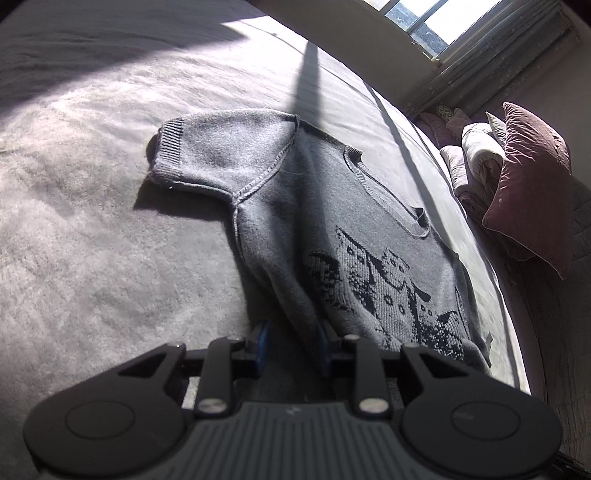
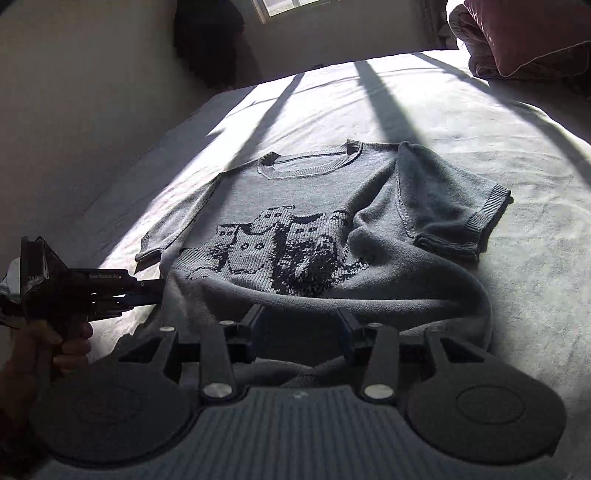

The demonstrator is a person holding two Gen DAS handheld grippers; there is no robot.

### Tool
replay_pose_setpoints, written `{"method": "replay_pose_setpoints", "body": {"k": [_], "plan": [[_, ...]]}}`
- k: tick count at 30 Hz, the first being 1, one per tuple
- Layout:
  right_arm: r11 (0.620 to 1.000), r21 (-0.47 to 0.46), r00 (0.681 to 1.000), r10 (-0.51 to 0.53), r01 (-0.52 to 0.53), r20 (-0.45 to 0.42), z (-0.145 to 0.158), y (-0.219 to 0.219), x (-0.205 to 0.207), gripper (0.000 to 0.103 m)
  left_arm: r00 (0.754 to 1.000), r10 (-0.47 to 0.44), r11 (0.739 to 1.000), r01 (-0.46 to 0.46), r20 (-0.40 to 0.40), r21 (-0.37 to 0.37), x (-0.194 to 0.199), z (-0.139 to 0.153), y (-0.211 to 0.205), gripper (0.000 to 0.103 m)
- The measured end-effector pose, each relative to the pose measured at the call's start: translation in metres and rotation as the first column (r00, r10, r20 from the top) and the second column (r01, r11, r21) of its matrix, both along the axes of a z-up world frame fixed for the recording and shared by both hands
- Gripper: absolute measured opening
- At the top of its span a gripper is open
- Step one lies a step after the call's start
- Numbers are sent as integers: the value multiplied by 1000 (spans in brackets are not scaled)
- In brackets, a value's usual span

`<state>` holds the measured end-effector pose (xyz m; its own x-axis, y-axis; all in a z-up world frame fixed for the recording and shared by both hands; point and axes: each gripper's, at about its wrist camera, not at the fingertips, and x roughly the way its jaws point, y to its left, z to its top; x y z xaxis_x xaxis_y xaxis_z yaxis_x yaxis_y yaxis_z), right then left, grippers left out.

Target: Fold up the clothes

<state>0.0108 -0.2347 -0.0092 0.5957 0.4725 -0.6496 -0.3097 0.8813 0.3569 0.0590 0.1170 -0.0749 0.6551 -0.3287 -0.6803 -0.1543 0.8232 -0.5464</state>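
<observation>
A grey knitted short-sleeved sweater (image 1: 369,229) with a dark cat pattern lies face up on the pale bed cover (image 1: 110,221). One sleeve (image 1: 221,155) lies spread to the side. My left gripper (image 1: 293,332) is shut on a raised ridge of cloth at the sweater's bottom edge. In the right wrist view the sweater (image 2: 314,192) has its lower part rumpled and pushed up toward the chest. My right gripper (image 2: 301,321) stands over that rumpled hem with its jaws apart, cloth lying loose between them. The left gripper (image 2: 155,291) shows at the sweater's left corner, with a hand (image 2: 70,343) holding it.
Maroon and pale pillows (image 1: 532,184) are piled at the head of the bed, also in the right wrist view as pillows (image 2: 524,33). A window (image 1: 436,18) throws sun stripes over the bed cover (image 2: 406,96). A dark shape (image 2: 210,40) stands by the far wall.
</observation>
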Motion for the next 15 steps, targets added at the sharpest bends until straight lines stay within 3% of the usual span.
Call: {"method": "replay_pose_setpoints", "body": {"k": [5,10,15], "plan": [[984,16,984,178,-178,-10,-2,55,-5,46,1000,11,1000,-12,-12,-18,6,-3,1,26],[949,3,949,315,-316,27,2,96,-14,46,1000,12,999,-13,-18,-38,14,-6,-2,21],[914,-54,915,404,-402,25,-8,124,-16,46,1000,21,999,-22,-24,-45,21,-8,-4,13]]}}
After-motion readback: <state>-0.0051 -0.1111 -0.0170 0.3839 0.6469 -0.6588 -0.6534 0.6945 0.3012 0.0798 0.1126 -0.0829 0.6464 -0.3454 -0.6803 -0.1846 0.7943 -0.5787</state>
